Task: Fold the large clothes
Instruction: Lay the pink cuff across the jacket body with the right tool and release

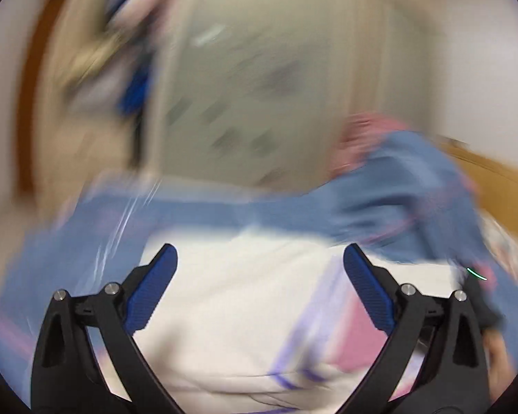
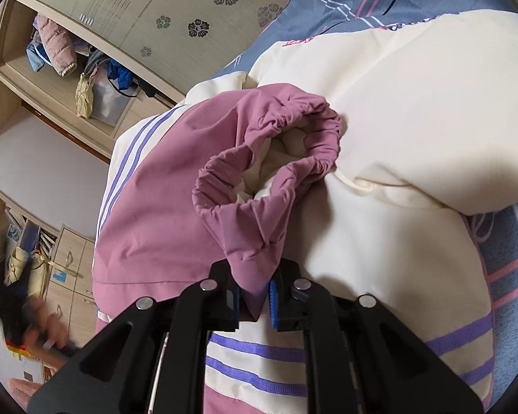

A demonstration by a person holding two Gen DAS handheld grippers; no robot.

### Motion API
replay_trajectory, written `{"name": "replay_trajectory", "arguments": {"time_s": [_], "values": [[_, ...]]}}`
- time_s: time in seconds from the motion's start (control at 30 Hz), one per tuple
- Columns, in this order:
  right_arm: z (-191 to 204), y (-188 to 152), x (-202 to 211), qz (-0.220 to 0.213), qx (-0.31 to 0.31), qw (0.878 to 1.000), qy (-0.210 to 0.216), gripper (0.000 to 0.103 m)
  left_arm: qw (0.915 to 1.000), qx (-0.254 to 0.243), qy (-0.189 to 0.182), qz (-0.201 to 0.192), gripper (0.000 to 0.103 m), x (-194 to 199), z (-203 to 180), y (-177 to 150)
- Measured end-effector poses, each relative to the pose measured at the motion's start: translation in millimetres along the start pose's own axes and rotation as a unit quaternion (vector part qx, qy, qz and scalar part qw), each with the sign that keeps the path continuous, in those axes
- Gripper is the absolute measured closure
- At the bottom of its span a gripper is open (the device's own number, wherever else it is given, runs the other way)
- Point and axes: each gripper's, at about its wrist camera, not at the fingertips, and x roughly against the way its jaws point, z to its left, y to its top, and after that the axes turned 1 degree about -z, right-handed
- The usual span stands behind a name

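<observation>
On the bed (image 2: 511, 252), over its blue plaid sheet, lies a cream and pink padded jacket (image 2: 397, 110) with purple stripes. The right gripper (image 2: 253, 305) is clamped on the jacket's pink sleeve (image 2: 176, 186) just below the gathered elastic cuff (image 2: 269, 151), which stands open above the jaws and shows the cream lining. The left gripper (image 1: 260, 288) hangs above the jacket's cream panel, jaws spread wide and holding nothing; that view is heavily motion-blurred. Behind the bed stands a wardrobe (image 2: 197, 7) with flower-patterned doors.
</observation>
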Motion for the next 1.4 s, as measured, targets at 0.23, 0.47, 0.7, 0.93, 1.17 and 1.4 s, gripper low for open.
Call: {"name": "replay_trajectory", "arguments": {"time_s": [0.23, 0.47, 0.7, 0.93, 1.17, 1.4], "values": [[11, -5, 38, -0.049, 0.02, 0.998, -0.036, 0.018, 0.9806, -0.062, 0.094, 0.161, 0.005, -85, 1, -62], [135, -25, 100, -0.247, 0.21, 0.934, -0.151, 0.003, 0.9796, -0.061, 0.093, 0.168, 0.005, -86, -1, -59], [198, -28, -54, -0.14, 0.327, 0.91, -0.211, 0.001, 0.9809, -0.053, 0.085, 0.167, 0.005, -96, 4, -48], [144, -12, -80, -0.089, 0.237, 0.941, -0.223, 0.004, 0.9805, -0.057, 0.085, 0.168, 0.003, -97, 3, -47], [53, 6, -36, -0.101, 0.132, 0.958, -0.232, 0.011, 0.9806, -0.062, 0.08, 0.168, 0.002, -96, 0, -45], [59, -4, -42, -0.105, 0.162, 0.945, -0.263, 0.011, 0.98, -0.064, 0.082, 0.17, 0.002, -96, 1, -45]]}}
